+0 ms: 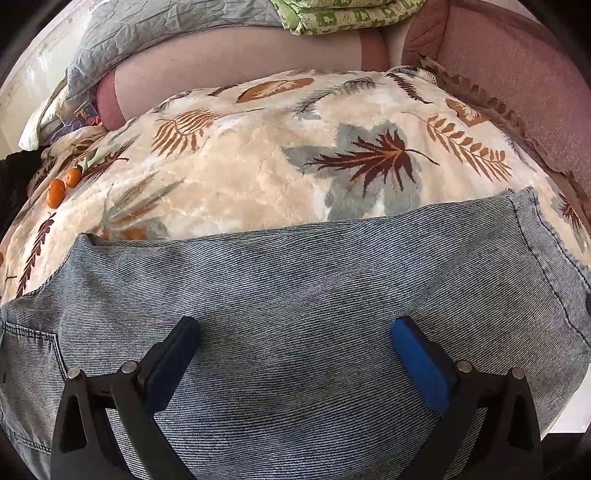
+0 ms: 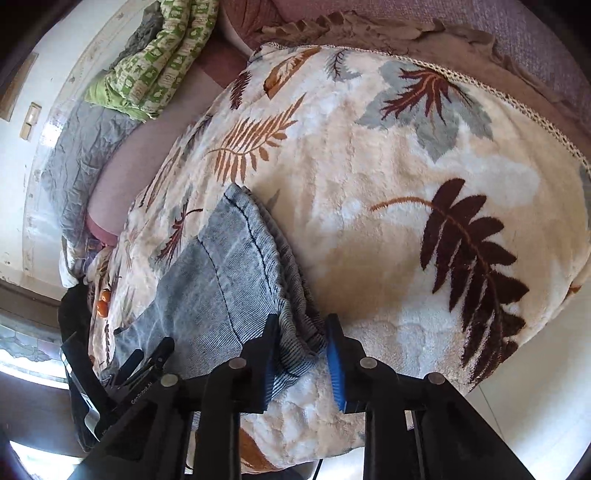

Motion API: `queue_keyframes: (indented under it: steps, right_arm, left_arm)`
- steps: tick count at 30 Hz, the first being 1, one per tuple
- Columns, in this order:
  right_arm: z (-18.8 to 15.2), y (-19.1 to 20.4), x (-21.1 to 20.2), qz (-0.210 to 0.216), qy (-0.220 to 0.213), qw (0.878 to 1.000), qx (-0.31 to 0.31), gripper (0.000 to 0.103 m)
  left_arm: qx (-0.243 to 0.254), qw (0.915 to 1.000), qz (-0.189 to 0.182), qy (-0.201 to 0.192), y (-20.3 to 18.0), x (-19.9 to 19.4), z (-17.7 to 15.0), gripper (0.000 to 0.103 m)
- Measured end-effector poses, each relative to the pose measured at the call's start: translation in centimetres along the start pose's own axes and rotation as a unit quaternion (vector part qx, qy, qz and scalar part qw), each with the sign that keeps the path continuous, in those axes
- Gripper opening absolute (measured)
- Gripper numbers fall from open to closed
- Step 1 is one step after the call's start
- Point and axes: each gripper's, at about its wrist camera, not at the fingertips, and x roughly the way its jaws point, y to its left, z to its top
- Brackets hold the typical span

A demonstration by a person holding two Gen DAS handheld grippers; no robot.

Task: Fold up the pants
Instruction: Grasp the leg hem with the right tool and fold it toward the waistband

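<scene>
the pants point(image 1: 295, 295) are light blue denim and they lie on a fluffy blanket point(image 1: 240, 177) with a pattern of brown and grey leaves, near its front edge. in the left wrist view the denim fills the lower half of the picture, flat and smooth, with a stitched hem at the right side.

the left gripper point(image 1: 295, 343) hangs over the middle of the pants, its two blue pads point(image 1: 417, 365) spread wide apart. nothing is between them, and i cannot tell if the tips touch the cloth.

the right gripper point(image 2: 301, 354) is at the corner of the pants, where the ribbed waistband point(image 2: 295, 295) bunches up. its fingers stand close together with the folded edge of the cloth between them. the left pad seems to lie against the denim; if the right pad presses on it, i cannot tell.

two small oranges point(image 1: 62, 186) lie on the far left part of the blanket, well apart from the pants. behind the blanket there is a green patterned cloth point(image 1: 347, 14) and a grey quilt point(image 1: 147, 33) on a pink sofa point(image 1: 517, 74).
</scene>
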Motion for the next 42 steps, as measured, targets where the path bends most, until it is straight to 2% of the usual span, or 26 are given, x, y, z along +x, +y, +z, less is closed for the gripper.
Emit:
queue_keyframes:
  steps: [5, 9, 13, 17, 22, 28, 30, 33, 34, 35, 36, 38, 40, 42]
  right_arm:
    - [0.6, 3.3, -2.1, -0.013, -0.015, 0.999, -0.035, 0.020]
    - [0.5, 7.6, -3.6, -0.022, -0.029, 0.996, -0.084, 0.019]
    - [-1.2, 13.5, -4.6, -0.028, -0.048, 0.985, -0.161, 0.019]
    - [-5.0, 19.6, -3.8, -0.028, -0.052, 0.965, -0.255, 0.019]
    - [-11.8, 25.9, 0.2, -0.006, -0.027, 0.936, -0.350, 0.019]
    - [-19.7, 28.7, 7.0, 0.010, 0.021, 0.907, -0.419, 0.019]
    - [-20.6, 28.0, 9.3, 0.017, 0.050, 0.909, -0.413, 0.023]
    - [-20.8, 27.4, 9.5, 0.040, 0.052, 0.911, -0.408, 0.031]
    - [-20.7, 27.3, 9.2, 0.050, 0.058, 0.910, -0.407, 0.038]
    - [-20.4, 27.3, 8.8, 0.061, 0.065, 0.911, -0.403, 0.051]
    - [-20.0, 27.2, 8.3, 0.075, 0.072, 0.913, -0.396, 0.057]
    - [-19.1, 26.3, 6.8, 0.111, 0.074, 0.921, -0.367, 0.060]
    - [-17.9, 24.6, 5.3, 0.144, 0.076, 0.934, -0.319, 0.062]
    - [-16.0, 22.4, 4.3, 0.155, 0.064, 0.949, -0.269, 0.063]
  left_arm:
    - [-0.003, 1.0000, -0.006, 0.003, 0.2, 0.1, 0.2, 0.103]
    - [-0.014, 0.9996, -0.024, 0.009, 0.8, -0.1, 0.5, 0.103]
    - [-0.075, 0.9955, -0.056, -0.012, 3.9, -2.1, 0.5, 0.103]
    - [-0.135, 0.9882, -0.050, -0.053, 9.1, -4.8, 0.0, 0.103]
    - [-0.200, 0.9755, -0.024, -0.088, 16.8, -7.5, -1.5, 0.103]
    - [-0.240, 0.9645, 0.017, -0.108, 23.5, -9.6, -4.0, 0.103]
    - [-0.241, 0.9652, 0.019, -0.100, 24.4, -9.6, -4.4, 0.103]
    - [-0.232, 0.9679, 0.013, -0.096, 24.4, -9.6, -4.8, 0.103]
    - [-0.229, 0.9688, 0.008, -0.095, 24.1, -9.6, -4.8, 0.103]
    - [-0.226, 0.9696, -0.001, -0.095, 23.7, -9.7, -4.8, 0.103]
    - [-0.222, 0.9704, -0.011, -0.093, 23.2, -9.8, -4.7, 0.103]
    - [-0.211, 0.9725, -0.033, -0.093, 22.0, -10.1, -4.5, 0.103]
    - [-0.196, 0.9745, -0.053, -0.094, 20.4, -10.5, -4.1, 0.103]
    - [-0.187, 0.9746, -0.086, -0.088, 18.9, -10.6, -3.6, 0.103]
